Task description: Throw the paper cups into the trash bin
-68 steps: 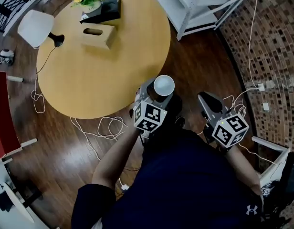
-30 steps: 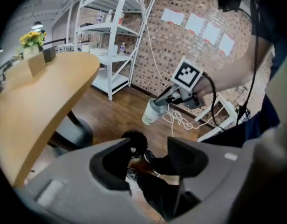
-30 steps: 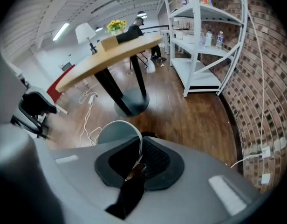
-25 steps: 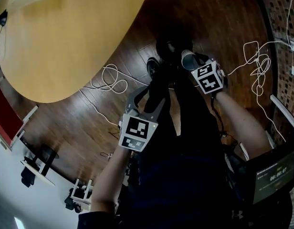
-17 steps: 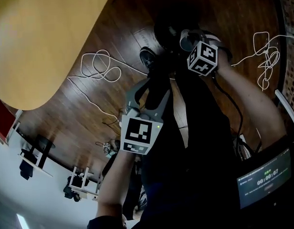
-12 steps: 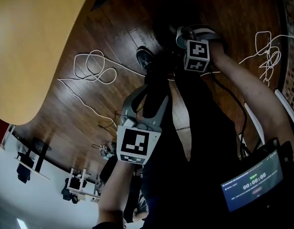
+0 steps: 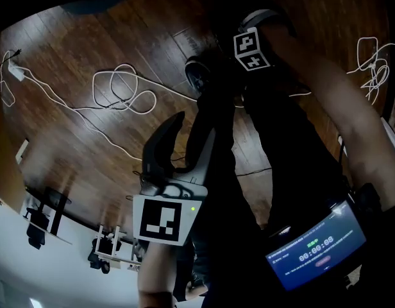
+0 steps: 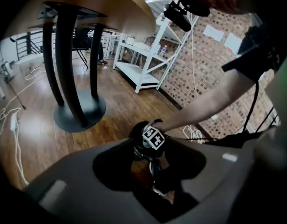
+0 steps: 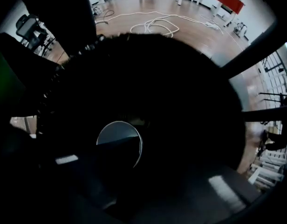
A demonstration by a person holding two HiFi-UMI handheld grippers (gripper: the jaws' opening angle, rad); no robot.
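Note:
A paper cup [image 9: 119,143] sits between my right gripper's jaws, and only its pale round rim shows in the right gripper view. All round it is the dark inside of the black trash bin [image 9: 181,92]. In the head view my right gripper [image 7: 239,66] points straight down by the person's feet, its marker cube [image 7: 251,49] on top, shut on the cup. My left gripper [image 7: 196,126] hangs lower left, open. Its jaws have just been closing a little with nothing between them. Its view looks past its grey fingers [image 8: 64,185] at the right gripper's cube [image 8: 153,137] over the bin [image 8: 136,133].
White cables [image 7: 120,88] lie looped on the wooden floor. The round table's dark legs [image 8: 69,69] and base stand at left, with white shelving [image 8: 148,64] and a brick wall behind. A lit screen [image 7: 316,246] hangs on the person's dark clothing, and a shoe [image 7: 197,76] is beside the bin.
The right gripper has sunk with the cup and rolled, its cube now further up the head view. The left gripper has dropped too, and the table has slid out of the head view.

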